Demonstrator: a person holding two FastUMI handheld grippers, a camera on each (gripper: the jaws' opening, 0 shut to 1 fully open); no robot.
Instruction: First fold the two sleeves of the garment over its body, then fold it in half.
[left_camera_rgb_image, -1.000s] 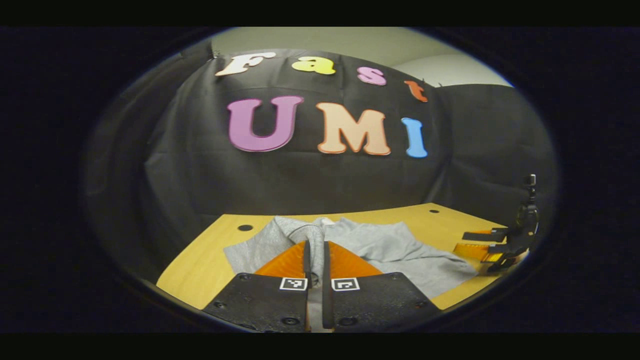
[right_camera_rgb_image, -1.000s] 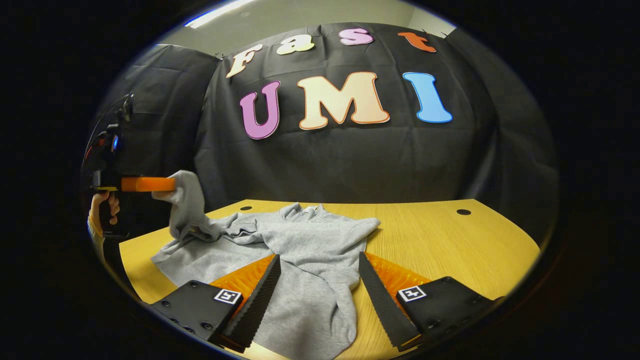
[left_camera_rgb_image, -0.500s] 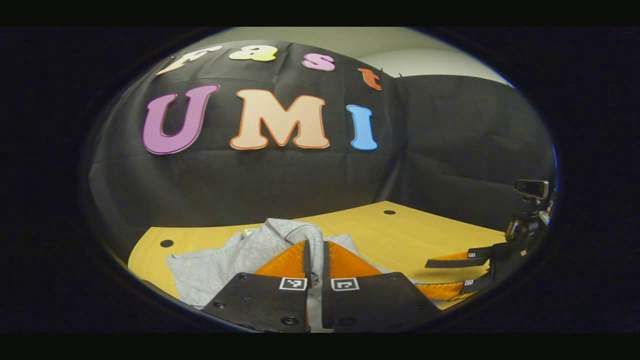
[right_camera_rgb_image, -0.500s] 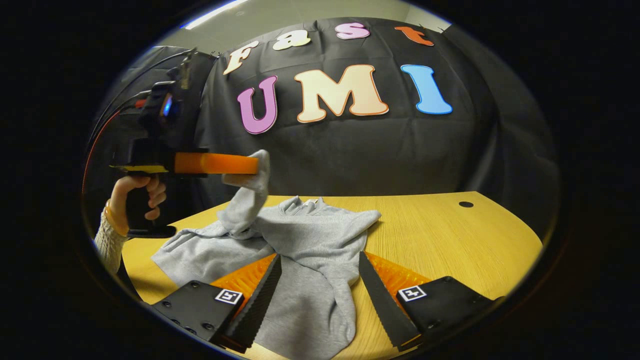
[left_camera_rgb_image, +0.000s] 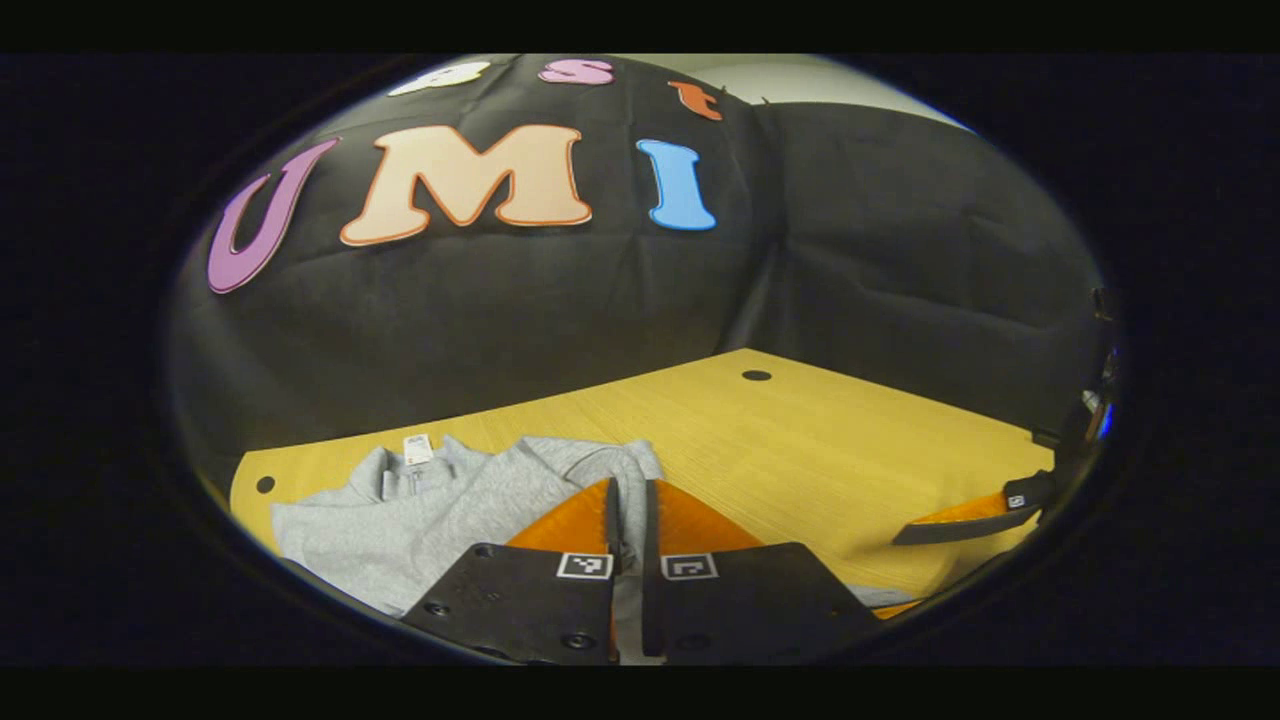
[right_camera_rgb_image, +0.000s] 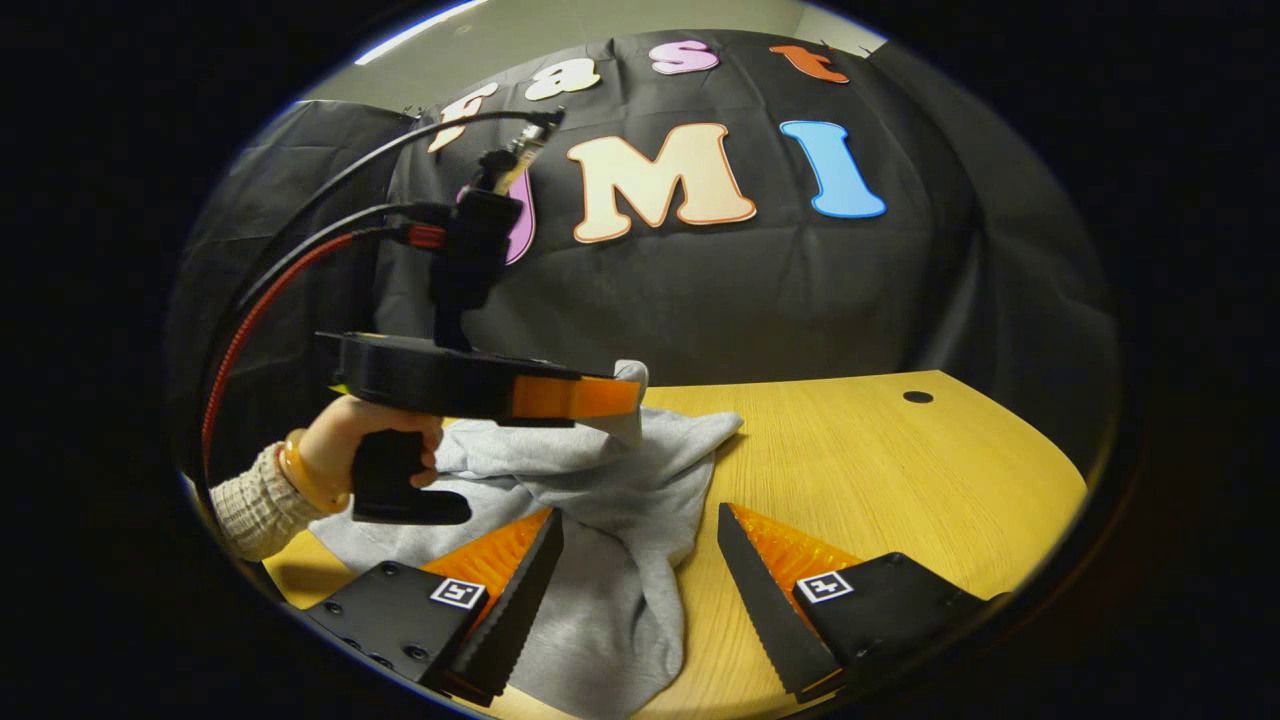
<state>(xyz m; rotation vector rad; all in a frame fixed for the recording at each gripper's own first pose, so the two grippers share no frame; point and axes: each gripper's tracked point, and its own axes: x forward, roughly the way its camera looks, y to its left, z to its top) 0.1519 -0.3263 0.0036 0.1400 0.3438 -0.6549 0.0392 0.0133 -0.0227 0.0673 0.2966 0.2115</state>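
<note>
**No legible words or numbers on the tools or the garment**

No printed word, brand or number can be made out. The only signs are small black-and-white coded marker squares, which are patterns and not letters. In the left gripper view, the left gripper (left_camera_rgb_image: 627, 485) has two side by side on its dark body, one behind each finger. In the right gripper view, the right gripper (right_camera_rgb_image: 640, 515) has the same pair, set wide apart. A small pale tag (left_camera_rgb_image: 417, 448) sits at the neck of the grey garment (left_camera_rgb_image: 430, 510); its print is too small to read.
</note>
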